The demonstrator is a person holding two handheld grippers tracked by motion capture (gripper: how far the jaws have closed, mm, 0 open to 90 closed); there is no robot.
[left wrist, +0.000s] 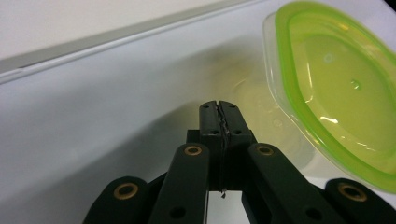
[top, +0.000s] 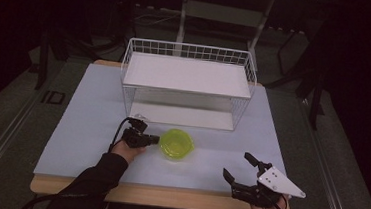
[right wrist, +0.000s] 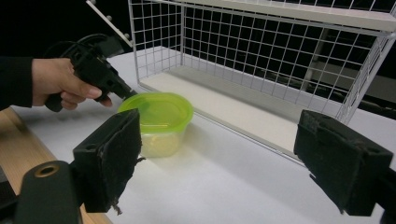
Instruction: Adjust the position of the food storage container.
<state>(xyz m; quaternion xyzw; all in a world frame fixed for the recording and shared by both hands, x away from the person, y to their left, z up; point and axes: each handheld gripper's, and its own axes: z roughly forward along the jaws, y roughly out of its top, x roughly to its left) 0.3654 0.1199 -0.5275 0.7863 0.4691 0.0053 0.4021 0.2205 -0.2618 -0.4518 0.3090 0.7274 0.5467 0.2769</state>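
Looks like the nudge-the-tub step, judging by the setup. Left hand-held gripper (top: 154, 139) with jaws pressed flat together, nothing between them, tip right up against the near-left side of the tub (top: 176, 143). Can't tell from the high view if actually touching or just a hair off; from the left gripper view, tub (left wrist: 336, 93) just ahead and to the right of the closed tip.

Right hand-held gripper (top: 243, 168) spread wide, holding nothing, parked well apart from the tub near the tabletop (top: 86, 127) edge. Tub (right wrist: 156, 119) straight ahead of it, in front of the wire rack (right wrist: 280, 56), lime lid (right wrist: 161, 109) on.

Tips for doing it well, probably:
- Push low on the clear wall, not on the lid rim, otherwise likely to tip or pop the lid.
- Keep the closed tip centred on the tub, else spins off sideways.
- Go slow, light plastic skates easily.
- Bring the wide one in square for a grab across the body.
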